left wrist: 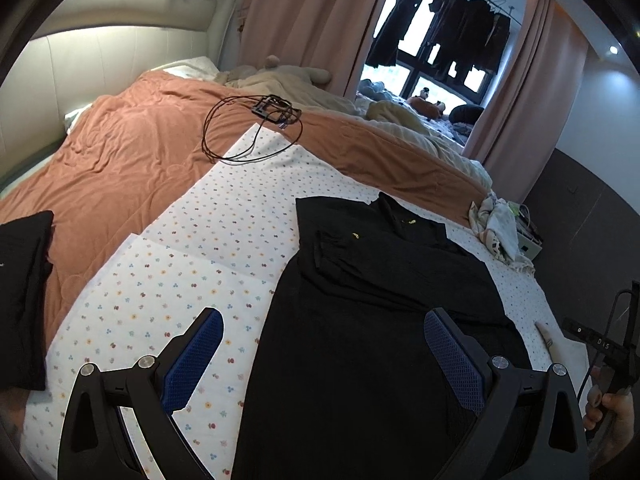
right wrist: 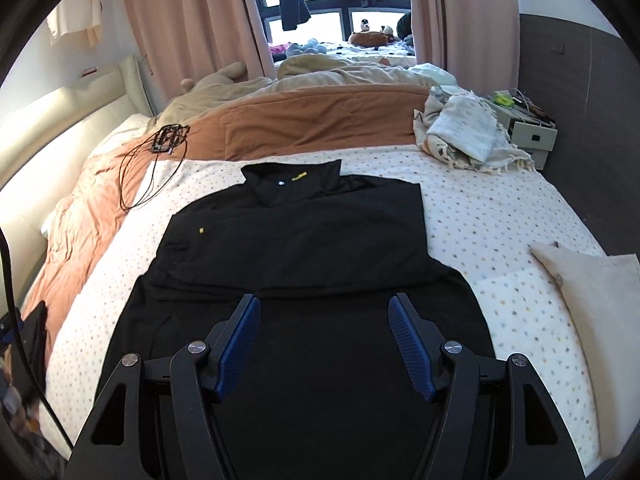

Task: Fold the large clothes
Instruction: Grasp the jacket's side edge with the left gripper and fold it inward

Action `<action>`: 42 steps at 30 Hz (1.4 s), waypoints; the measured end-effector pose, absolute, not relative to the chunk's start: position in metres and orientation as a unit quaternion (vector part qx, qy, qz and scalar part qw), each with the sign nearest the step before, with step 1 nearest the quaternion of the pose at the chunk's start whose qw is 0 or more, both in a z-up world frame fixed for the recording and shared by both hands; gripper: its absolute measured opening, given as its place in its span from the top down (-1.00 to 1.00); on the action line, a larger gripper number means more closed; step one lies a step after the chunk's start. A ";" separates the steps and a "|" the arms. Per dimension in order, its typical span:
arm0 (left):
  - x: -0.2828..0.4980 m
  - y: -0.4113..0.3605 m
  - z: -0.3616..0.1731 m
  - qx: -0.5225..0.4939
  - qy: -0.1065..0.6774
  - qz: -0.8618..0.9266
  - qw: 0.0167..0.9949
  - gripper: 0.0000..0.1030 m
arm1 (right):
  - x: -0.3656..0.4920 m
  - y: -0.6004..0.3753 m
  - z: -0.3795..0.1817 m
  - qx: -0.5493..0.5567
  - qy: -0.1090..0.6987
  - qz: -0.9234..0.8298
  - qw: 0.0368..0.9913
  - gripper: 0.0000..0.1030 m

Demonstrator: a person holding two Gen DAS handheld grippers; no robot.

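A black polo shirt lies on the dotted sheet, sleeves apparently folded in; left gripper and right gripper hover wide open, empty; 1 lengthwise fold remains.

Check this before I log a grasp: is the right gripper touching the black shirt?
Cannot tell. In the right wrist view the right gripper is open with the black shirt behind its empty gap, but no gap or contact shows plainly.
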State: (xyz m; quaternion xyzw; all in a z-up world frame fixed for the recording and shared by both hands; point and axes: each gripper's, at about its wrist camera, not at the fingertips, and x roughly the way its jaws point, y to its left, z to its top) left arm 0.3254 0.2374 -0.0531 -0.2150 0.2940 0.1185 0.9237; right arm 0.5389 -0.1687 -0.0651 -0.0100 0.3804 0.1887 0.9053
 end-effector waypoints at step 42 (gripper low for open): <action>0.203 0.221 -0.204 -0.312 0.428 0.073 0.845 -0.16 | 0.390 -0.443 -0.230 0.244 0.417 0.174 0.858 -0.34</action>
